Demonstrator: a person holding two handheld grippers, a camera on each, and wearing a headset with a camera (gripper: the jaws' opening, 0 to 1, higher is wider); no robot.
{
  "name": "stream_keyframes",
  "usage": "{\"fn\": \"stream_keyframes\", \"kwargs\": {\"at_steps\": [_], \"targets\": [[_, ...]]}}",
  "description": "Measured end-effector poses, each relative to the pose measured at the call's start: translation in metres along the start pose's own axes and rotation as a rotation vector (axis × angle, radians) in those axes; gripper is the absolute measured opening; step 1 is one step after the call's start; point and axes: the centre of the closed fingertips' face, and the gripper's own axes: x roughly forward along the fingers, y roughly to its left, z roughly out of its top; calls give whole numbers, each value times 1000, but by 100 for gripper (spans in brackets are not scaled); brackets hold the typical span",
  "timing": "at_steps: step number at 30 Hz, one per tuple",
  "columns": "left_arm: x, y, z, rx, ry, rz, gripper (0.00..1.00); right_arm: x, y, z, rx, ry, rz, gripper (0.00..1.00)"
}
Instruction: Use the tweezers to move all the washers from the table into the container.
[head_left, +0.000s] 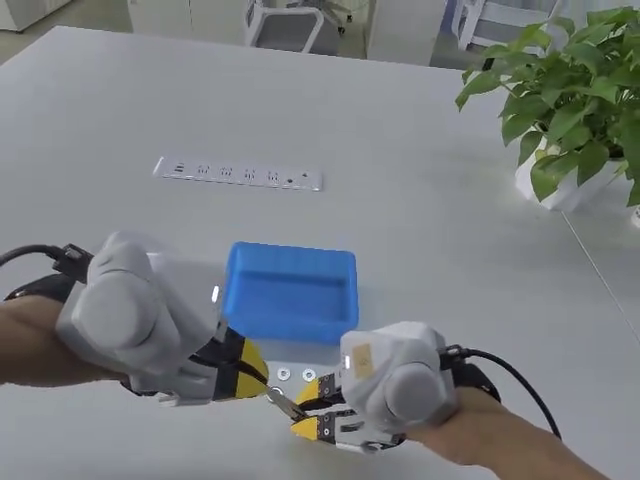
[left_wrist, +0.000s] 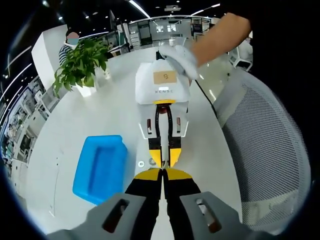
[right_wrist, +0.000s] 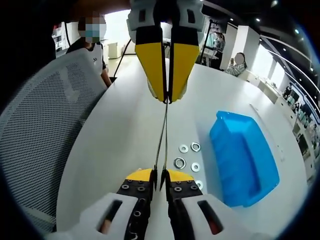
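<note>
holding the tweezers (right_wrist: 163, 132) at both ends, the right gripper (right_wrist: 160, 176) and the left gripper (right_wrist: 168, 95) are both closed on them. the two thin arms look pressed almost together, and i see no washer in them. the washers (right_wrist: 180, 162) lie loose on the table (right_wrist: 115, 150), just beside the blue container (right_wrist: 245, 160). i judge they are light, hard, flat and slippery, so better to pinch one across its rim.

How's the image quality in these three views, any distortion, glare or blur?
Head view: even light, faint shadows, blue container crisp. Left gripper view: fisheye bows the table edge. Right gripper view: washers and tweezers sharp, bright patch overexposed at top.
</note>
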Motion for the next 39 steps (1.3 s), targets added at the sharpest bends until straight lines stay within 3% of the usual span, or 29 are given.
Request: {"fn": "stream_keyframes", "kwargs": {"at_steps": [15,27,39], "targets": [[9,3,18,10,-43,-17,5,-2,0,-1,49,-20,-13,11],[21,3,35,0,-113,-46,6,-8,1,-6,66,-22,-21,11],[26,-2,32,9,-108,-76,6,-8,2,-6,71,-29,-23,11]]}}
